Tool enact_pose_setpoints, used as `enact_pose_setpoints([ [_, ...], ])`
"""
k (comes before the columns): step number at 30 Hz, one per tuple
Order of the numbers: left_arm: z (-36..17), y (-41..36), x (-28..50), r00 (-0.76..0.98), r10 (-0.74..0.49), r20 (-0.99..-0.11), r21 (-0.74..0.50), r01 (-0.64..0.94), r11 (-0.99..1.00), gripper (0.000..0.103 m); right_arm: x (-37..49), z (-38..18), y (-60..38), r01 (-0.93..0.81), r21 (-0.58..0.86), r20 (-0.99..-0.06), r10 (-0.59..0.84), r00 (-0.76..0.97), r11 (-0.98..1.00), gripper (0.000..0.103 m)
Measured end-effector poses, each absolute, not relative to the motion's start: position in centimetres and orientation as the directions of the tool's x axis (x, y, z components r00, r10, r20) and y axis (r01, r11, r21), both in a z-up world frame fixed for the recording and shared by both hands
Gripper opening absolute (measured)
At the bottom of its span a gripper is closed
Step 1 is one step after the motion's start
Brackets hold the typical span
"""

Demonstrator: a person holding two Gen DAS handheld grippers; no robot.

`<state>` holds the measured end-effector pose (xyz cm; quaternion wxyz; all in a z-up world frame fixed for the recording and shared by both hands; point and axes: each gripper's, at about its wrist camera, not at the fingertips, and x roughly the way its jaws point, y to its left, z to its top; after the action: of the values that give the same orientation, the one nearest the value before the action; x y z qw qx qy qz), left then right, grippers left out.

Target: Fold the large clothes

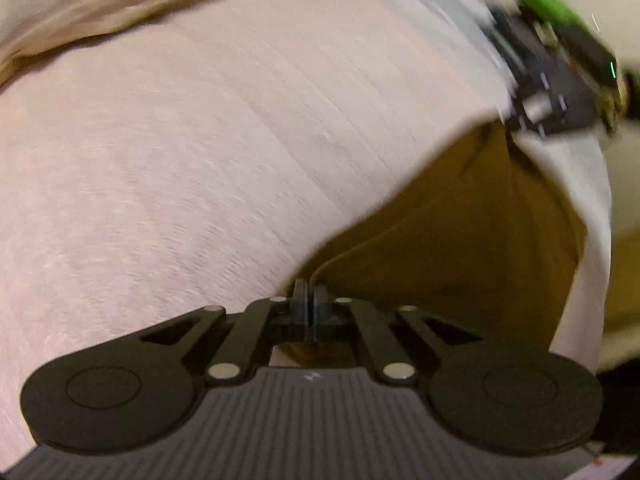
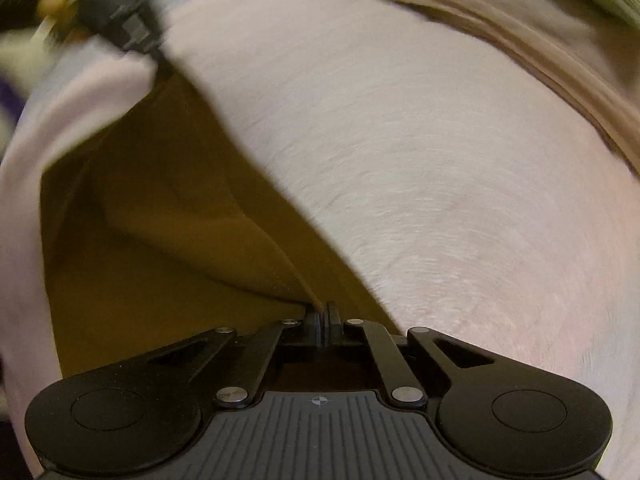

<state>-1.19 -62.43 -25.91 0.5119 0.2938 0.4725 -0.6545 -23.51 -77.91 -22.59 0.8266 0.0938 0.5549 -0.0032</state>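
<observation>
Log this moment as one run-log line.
left gripper: shut on mustard garment | right gripper: shut on mustard garment | surface: pink cloth

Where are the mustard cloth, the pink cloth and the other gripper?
mustard cloth (image 2: 168,216): right wrist view, its middle.
pink cloth (image 1: 200,160): left wrist view, flat middle.
right gripper (image 1: 516,126): left wrist view, blurred fingers' tip.

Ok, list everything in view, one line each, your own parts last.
Mustard garment: one, mustard-brown, lying on the pink cloth, an edge pinched by each gripper.
Pink cloth: one, pale pink, spread under the garment, filling most of both views.
Beige fabric: one, beige, bunched along the far edge of the pink cloth.
Left gripper: one, black, jaws shut on the garment's edge.
Right gripper: one, black, jaws shut on the garment's edge; blurred at top right of the left view.
</observation>
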Motion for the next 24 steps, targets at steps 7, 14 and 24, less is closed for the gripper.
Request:
enact_pose_setpoints([
  [7, -28.8, -62.8, -0.3, -0.258, -0.356, -0.898, -0.319, 0.940, 0.123, 0.002, -24.2, -25.5, -80.9, 0.379, 0.205, -0.925, 0.051, 0.377, 0.902, 0.007],
  [14, -27.1, -60.6, 1.8, -0.192, -0.434, -0.880, -0.334, 0.900, 0.279, 0.015, -28.4, -22.5, -80.9, 0.577, 0.140, -0.896, -0.144, 0.419, 0.805, 0.030],
  [24, -19.6, -54.1, -5.8, -0.094, -0.470, -0.878, -0.180, 0.974, 0.140, 0.017, -33.8, -18.5, -68.1, 0.441, 0.111, -0.886, -0.113, 0.450, 0.891, 0.036],
])
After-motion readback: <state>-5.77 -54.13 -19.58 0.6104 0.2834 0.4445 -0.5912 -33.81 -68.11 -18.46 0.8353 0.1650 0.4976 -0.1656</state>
